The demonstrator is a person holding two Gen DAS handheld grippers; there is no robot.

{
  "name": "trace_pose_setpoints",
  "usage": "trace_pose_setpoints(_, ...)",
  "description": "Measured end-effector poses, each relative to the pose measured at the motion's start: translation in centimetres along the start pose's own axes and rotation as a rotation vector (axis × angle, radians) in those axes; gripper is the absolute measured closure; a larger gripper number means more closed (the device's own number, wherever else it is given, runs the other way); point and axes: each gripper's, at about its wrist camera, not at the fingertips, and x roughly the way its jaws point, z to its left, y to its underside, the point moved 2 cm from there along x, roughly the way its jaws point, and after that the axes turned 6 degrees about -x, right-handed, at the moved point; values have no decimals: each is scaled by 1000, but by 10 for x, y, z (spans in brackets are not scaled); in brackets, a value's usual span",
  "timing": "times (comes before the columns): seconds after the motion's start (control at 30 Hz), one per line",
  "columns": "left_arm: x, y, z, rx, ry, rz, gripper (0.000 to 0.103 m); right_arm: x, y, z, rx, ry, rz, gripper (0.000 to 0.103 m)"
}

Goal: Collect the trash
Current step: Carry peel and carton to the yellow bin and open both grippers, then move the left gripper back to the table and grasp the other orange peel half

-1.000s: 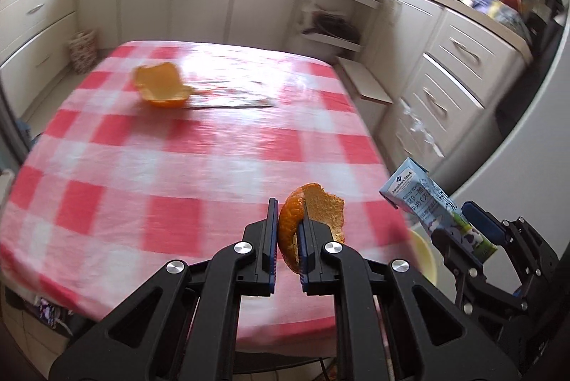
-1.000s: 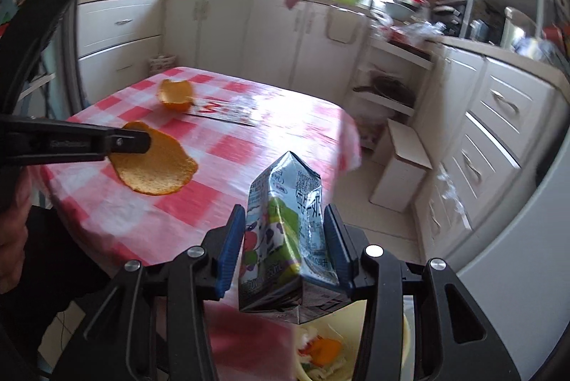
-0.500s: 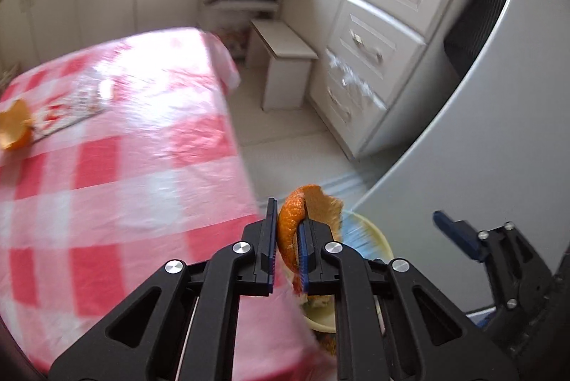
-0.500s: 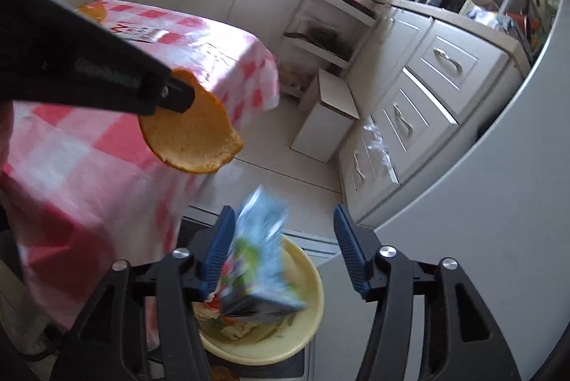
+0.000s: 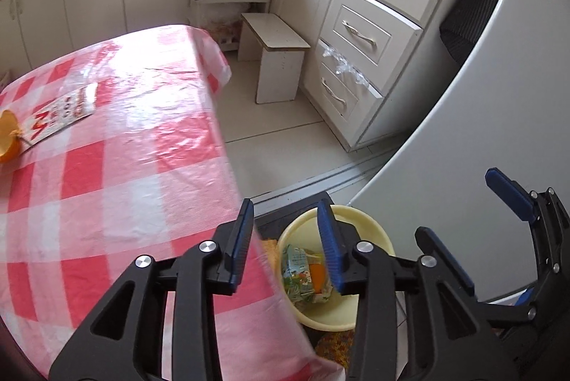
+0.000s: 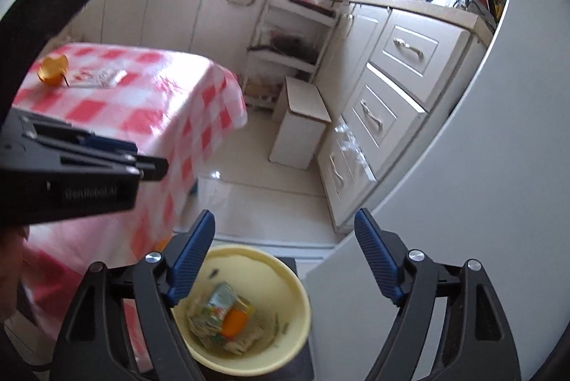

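Both grippers hang over the bin (image 6: 249, 313) with nothing in them: left gripper (image 5: 286, 247) fingers opening, right gripper (image 6: 285, 260) opening wide. What's left, the peel (image 6: 52, 69) and wrapper (image 6: 98, 76), sits on the far left of the surface (image 5: 124, 167), wrapper lying lengthwise left to right, so the left gripper looks nearer.

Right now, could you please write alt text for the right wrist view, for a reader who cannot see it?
The right gripper, jaws opening and empty, hangs over a yellow bin holding a juice carton and orange peel. To the left are the left gripper and a red checked table with another peel and a wrapper.
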Motion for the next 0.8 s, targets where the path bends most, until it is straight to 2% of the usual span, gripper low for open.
trace_pose_setpoints(0.23, -27, 5, 19, -10, -35, -43, 62, -9, -12, 19, -13, -53, -66, 18)
trace_pose_setpoints(0.47, -39, 14, 41, -35, -57, -44, 61, -15, -19, 36, -51, -67, -100, 17)
trace_pose_setpoints(0.57, -43, 17, 53, -58, -66, -46, 57, -15, -21, 39, -55, -68, -105, 15)
trace_pose_setpoints(0.7, -54, 22, 84, -113, -108, -70, 55, -18, -23, 41, -48, -81, -117, 15)
trace_pose_setpoints(0.8, -65, 23, 127, -217, -168, -105, 54, -23, -28, 44, -36, -110, -143, 12)
